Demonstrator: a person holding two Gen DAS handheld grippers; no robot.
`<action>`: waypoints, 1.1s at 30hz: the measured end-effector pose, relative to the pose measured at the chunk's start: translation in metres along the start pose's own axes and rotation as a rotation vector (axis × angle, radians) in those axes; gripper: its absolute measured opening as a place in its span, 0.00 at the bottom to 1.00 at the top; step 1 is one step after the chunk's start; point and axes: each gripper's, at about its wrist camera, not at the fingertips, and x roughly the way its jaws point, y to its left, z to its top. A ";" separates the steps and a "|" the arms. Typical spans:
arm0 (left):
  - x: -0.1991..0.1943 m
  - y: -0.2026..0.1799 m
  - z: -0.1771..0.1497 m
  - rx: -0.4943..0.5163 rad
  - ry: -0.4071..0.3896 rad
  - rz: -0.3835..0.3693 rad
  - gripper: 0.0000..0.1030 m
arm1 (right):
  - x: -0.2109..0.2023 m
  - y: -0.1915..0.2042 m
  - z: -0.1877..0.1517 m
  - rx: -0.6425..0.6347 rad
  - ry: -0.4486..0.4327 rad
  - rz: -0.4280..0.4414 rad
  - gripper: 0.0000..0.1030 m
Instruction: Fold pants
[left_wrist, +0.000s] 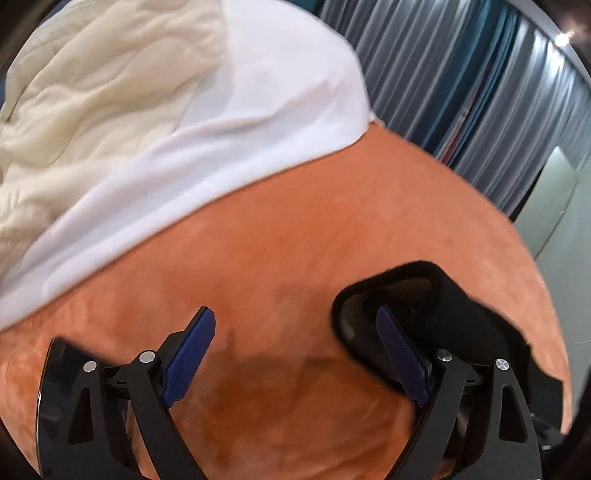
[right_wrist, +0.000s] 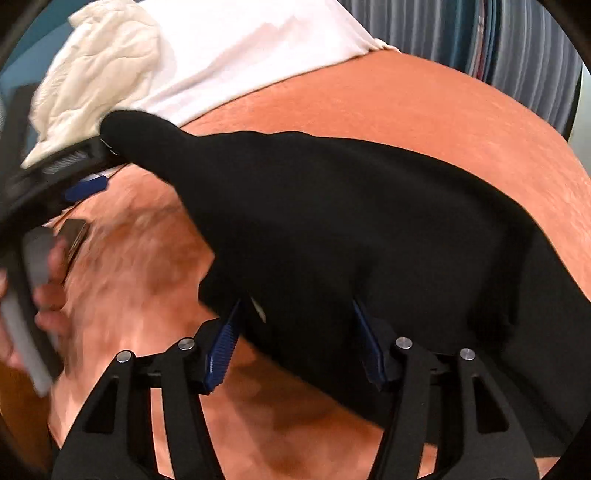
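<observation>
1. Presently, the black pants (right_wrist: 351, 229) are lying on the orange bed cover (right_wrist: 424, 103), their near edge sitting between the right hand-held gripper (right_wrist: 295, 339) fingers, which are standing apart, not clamping.
2. Left hand-held gripper (left_wrist: 295, 350) is gaping wide; one finger is poking into a pants fold (left_wrist: 424, 291).
3. Risk: that finger may be snagging cloth, dragging the fold askew.
4. White sheet (left_wrist: 221, 147), cream quilt (left_wrist: 92, 92) and pleated curtains (left_wrist: 461, 85) are lying far.

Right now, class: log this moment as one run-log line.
task: fold pants | left claw: open, cloth draped over one finger | right claw: open around black pants | surface: orange blanket
</observation>
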 end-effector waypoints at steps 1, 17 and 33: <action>-0.001 -0.001 0.004 0.002 -0.020 -0.014 0.84 | 0.002 0.002 0.003 -0.004 0.000 -0.018 0.52; -0.005 0.012 0.003 -0.028 -0.055 -0.036 0.84 | -0.016 -0.005 -0.022 0.135 -0.061 0.062 0.49; -0.061 0.091 0.021 -0.245 -0.261 0.027 0.84 | -0.048 0.080 0.103 -0.094 -0.103 0.484 0.09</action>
